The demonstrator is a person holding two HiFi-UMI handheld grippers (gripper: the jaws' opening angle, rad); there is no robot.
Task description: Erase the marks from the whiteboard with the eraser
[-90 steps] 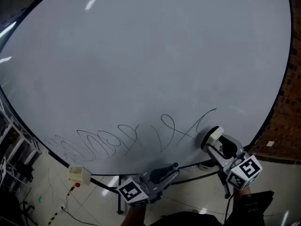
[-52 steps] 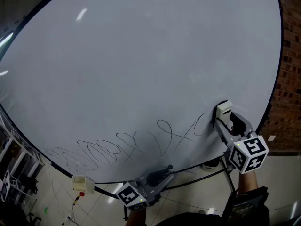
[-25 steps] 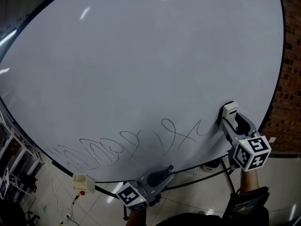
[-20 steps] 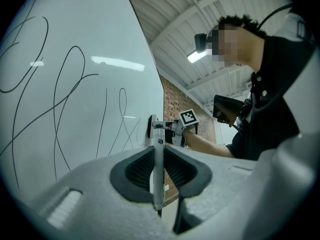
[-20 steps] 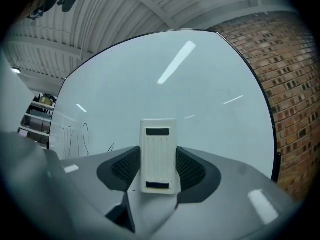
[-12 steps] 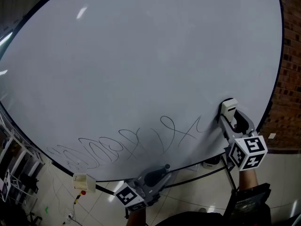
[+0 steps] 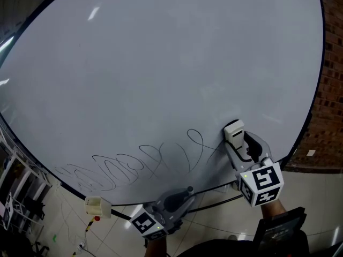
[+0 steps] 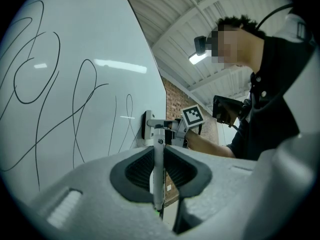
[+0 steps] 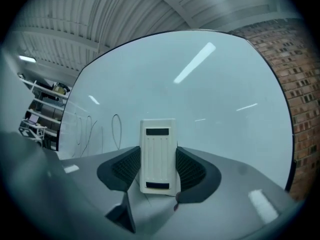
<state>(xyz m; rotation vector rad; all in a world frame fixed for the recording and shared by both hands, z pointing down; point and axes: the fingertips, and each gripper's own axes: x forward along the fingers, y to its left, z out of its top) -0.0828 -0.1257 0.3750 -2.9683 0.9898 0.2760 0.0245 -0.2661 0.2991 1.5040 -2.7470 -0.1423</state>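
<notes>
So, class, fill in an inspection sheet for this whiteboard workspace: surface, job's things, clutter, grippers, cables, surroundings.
Surface: whiteboard mostly clean; looping marks run along its lower part.
Job's things: eraser set against the board at the right end of the marks.
Clutter: small cream box with a red part, at the board's lower left edge.
Grippers: right gripper shut on the eraser; left gripper shut on a marker, near the board's lower edge.
Cables: what looks like a thin cable on the floor, lower left.
Surroundings: brick wall at right, shelving at left.
</notes>
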